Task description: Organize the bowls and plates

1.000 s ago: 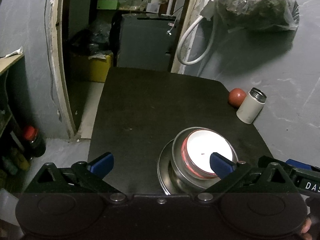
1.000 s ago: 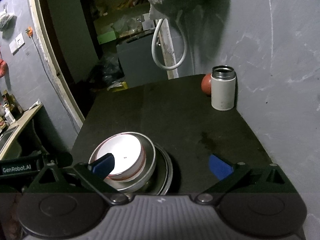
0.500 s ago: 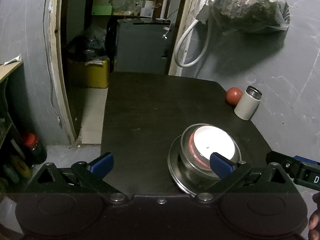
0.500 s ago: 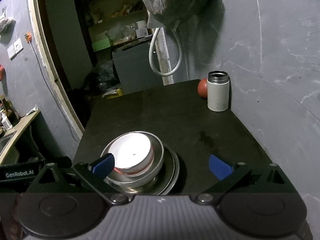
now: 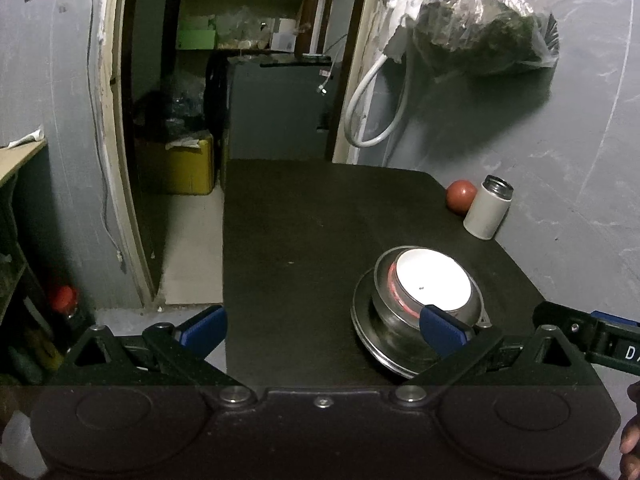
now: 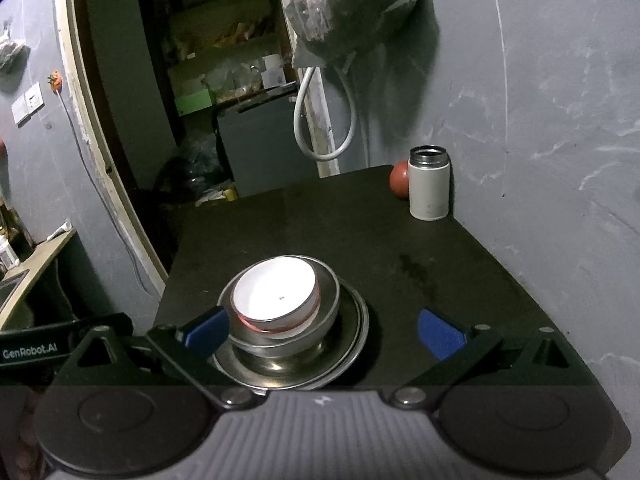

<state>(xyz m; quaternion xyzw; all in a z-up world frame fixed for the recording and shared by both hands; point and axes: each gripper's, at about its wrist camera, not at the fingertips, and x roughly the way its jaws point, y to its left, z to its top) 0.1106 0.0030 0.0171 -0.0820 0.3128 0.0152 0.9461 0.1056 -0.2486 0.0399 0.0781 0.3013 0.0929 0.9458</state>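
A stack stands near the front of the dark table [image 5: 304, 240]: a steel plate [image 5: 366, 344] at the bottom, a steel bowl [image 5: 384, 308] on it, and a white bowl with a red rim [image 5: 434, 282] nested inside. The right wrist view shows the same steel plate [image 6: 352, 344], steel bowl [image 6: 330, 292] and white bowl [image 6: 276, 292]. My left gripper [image 5: 322, 326] is open, held above the table's front edge, left of the stack. My right gripper [image 6: 324, 330] is open too, held above and in front of the stack. Neither holds anything.
A white steel-rimmed flask [image 5: 488, 212] and a red ball [image 5: 461, 196] sit at the table's back right against the grey wall. A doorway with a yellow box [image 5: 180, 168] opens at left. A plastic bag [image 5: 480, 24] and white hose [image 5: 372, 108] hang on the wall.
Both grippers have drawn back and up from the stack, so it looks smaller and farther. Both stayed open. The stack itself has not moved.
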